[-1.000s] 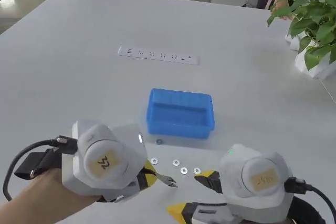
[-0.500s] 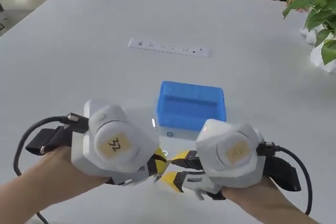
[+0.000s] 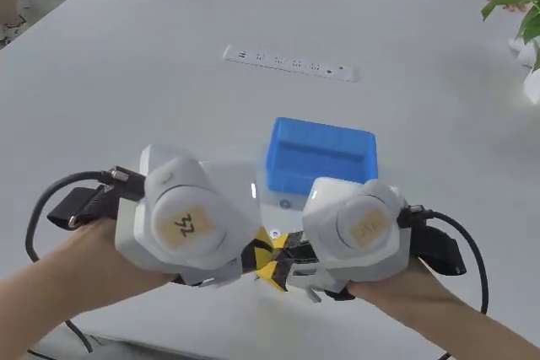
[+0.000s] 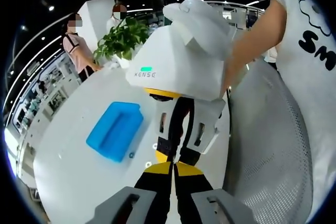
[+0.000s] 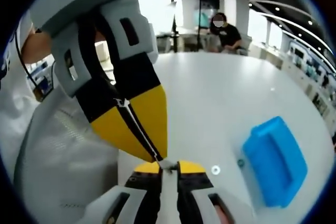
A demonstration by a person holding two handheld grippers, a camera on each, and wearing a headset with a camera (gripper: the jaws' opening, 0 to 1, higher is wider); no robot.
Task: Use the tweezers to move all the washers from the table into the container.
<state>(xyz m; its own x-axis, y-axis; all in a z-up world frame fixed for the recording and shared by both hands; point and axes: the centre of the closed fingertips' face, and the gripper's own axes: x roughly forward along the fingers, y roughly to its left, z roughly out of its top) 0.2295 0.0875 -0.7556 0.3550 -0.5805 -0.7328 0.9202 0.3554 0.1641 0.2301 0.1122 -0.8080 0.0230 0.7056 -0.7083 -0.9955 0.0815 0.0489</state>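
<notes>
Blue container (image 3: 323,151) behind, grippers tip to tip!
Left gripper (image 5: 159,157) clamps the tweezers (image 5: 140,131); right gripper (image 5: 168,167) pinches their tip; one washer (image 5: 215,169) lies on the table (image 5: 210,103) near the container.

the container (image 3: 325,153) is looking like smooth matt plastic; the counter (image 3: 152,99) is showing a faintly glossy white top; the tweezers (image 5: 163,164) are glinting like metal.

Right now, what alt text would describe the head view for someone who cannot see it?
The left gripper and right gripper, each hand-held, point tip to tip above a white table, on the near side of a blue container. A power strip lies beyond.
</notes>
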